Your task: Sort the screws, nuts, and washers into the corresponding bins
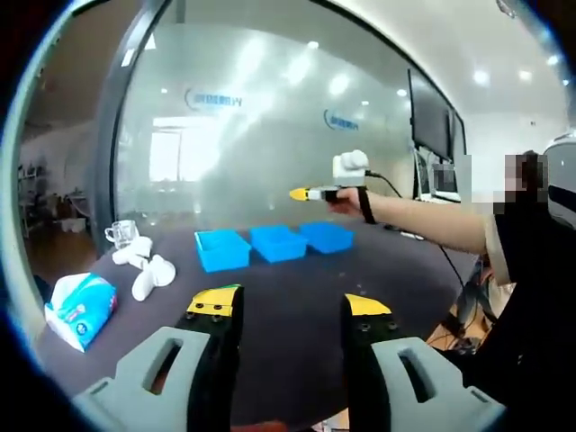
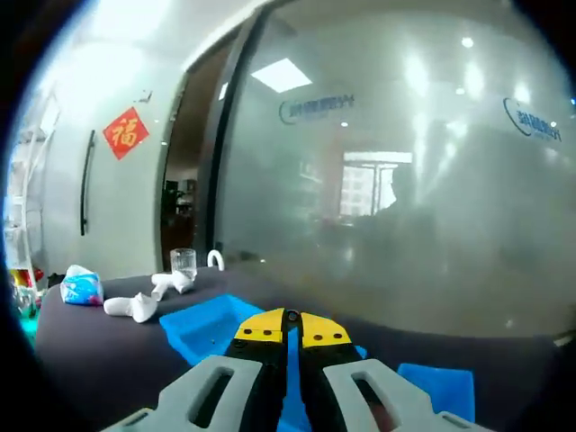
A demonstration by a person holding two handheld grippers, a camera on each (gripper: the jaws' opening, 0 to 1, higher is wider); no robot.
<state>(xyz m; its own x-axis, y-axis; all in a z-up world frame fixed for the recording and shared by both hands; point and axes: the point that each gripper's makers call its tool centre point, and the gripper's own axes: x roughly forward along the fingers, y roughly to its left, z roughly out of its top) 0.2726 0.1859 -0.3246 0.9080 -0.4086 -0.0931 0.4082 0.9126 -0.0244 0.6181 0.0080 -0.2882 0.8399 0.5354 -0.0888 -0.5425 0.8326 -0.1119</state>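
Three blue bins stand in a row on the dark table point(image 1: 297, 279): left bin point(image 1: 221, 249), middle bin point(image 1: 278, 243), right bin point(image 1: 327, 237). My left gripper point(image 1: 291, 304) hovers open over the near table, nothing between its yellow-tipped jaws. A person's hand holds my right gripper point(image 1: 315, 193) in the air above the right-hand bins. In the right gripper view that gripper point(image 2: 292, 324) is shut, with a tiny dark piece point(image 2: 290, 315) pinched at the tips, too small to identify. Below it lie a blue bin point(image 2: 202, 328) and another point(image 2: 436, 385).
A tissue pack point(image 1: 81, 309), white rounded objects point(image 1: 144, 265) and a glass cup point(image 1: 123, 234) sit at the table's left end. A frosted glass wall point(image 1: 270, 135) stands behind the table. A person point(image 1: 531, 297) stands at the right, with a monitor point(image 1: 430, 117) behind.
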